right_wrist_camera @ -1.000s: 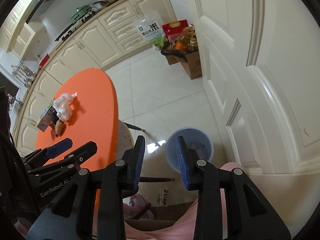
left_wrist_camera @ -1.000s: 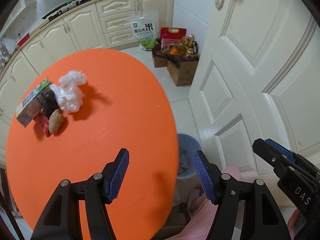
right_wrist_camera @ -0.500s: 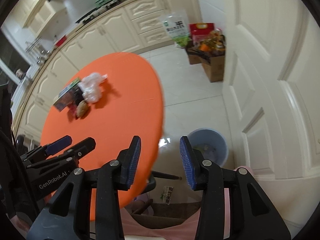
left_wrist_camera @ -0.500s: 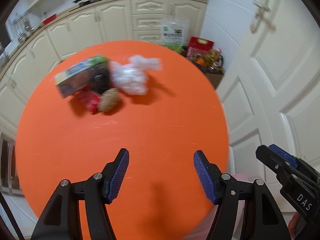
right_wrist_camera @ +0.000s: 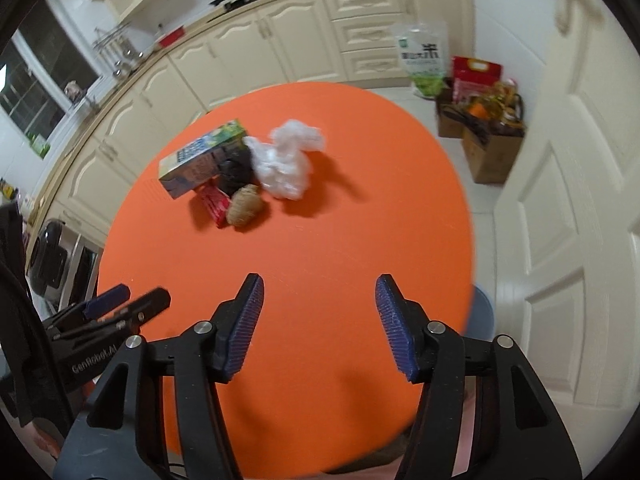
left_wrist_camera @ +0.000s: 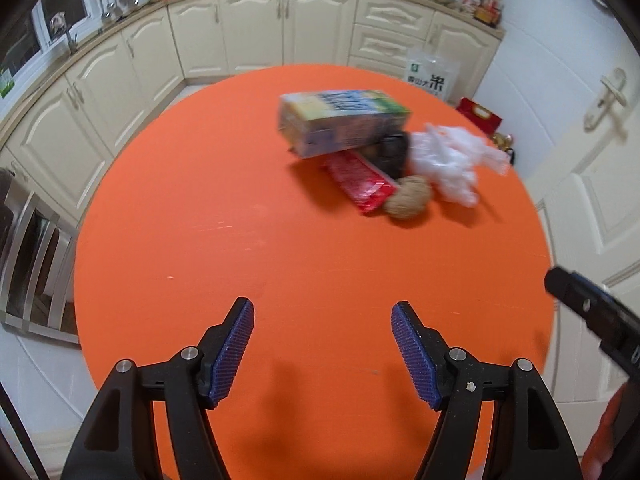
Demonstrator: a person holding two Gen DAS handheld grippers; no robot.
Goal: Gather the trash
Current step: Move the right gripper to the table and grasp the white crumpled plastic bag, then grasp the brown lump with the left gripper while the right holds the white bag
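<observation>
The trash is blurred in the left wrist view, so print on the carton (left_wrist_camera: 342, 120) cannot be read. A dark object (left_wrist_camera: 390, 152) wedged between the carton and the plastic bag (left_wrist_camera: 448, 164) is mostly hidden; what it is cannot be told. The blue bin (right_wrist_camera: 482, 310) shows only as a sliver past the table edge in the right wrist view. Only one finger of the right gripper (right_wrist_camera: 318, 326) enters the left view, cut off at the frame edge.

Five pieces of trash lie in one touching cluster on the far half of the table: one carton, one dark object, one red wrapper (left_wrist_camera: 360, 180), one brown crumpled ball (left_wrist_camera: 410, 196) and one white plastic bag. There are two grippers. The left gripper (left_wrist_camera: 322, 348) has its jaws spread and opening, with nothing between them; the right gripper's jaws are also spread and opening, holding nothing. Both hang over the near part of the table, well apart from the trash.

The table (left_wrist_camera: 240, 240) is round and bright orange. Cream kitchen cabinets (left_wrist_camera: 256, 28) curve behind it, a white door (right_wrist_camera: 560, 200) stands at the right, and cardboard boxes (right_wrist_camera: 490, 148) of groceries sit on the pale floor.
</observation>
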